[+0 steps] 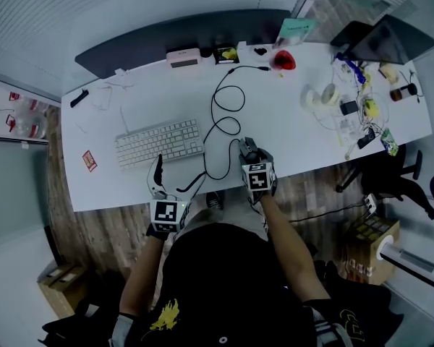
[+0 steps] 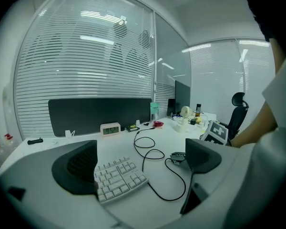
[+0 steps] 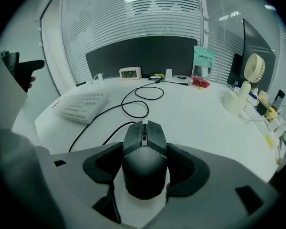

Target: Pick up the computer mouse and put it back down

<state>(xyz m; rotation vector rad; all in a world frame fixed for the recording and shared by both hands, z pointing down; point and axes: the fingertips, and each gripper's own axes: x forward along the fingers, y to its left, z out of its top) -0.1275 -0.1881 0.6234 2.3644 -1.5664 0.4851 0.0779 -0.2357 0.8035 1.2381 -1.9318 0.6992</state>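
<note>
Grip comes first here: the right tongs (image 3: 144, 149) are closed on the computer mouse (image 3: 144, 168), one pad against each flank. The mouse sits low in the centre of the right gripper view, its nose and scroll wheel pointing up the frame.

The step in hand looks like the set-down. It would go best with the mouse level, lowered until its whole base lies flat on the table (image 3: 200, 113), and only then released, with both pads leaving together so the body does not twist. The cable (image 3: 142, 93) loops loosely above the mouse in mid-frame. That slack should be enough, but a sideways drag could pull the loops toward the keyboard (image 3: 81, 106) at left.

The left tongs (image 2: 142, 162) are spread wide with nothing between them. They hover over the near table edge at the lower middle of the head view and are best left clear of the cable.

The mouse's underside is hidden in every view, so it cannot be told whether it already touches the table or hangs just above it. In the head view the tongs and their marker cube cover most of it. The cable's far end runs to the clutter at the top of the frame, and its plug is too small to make out.
</note>
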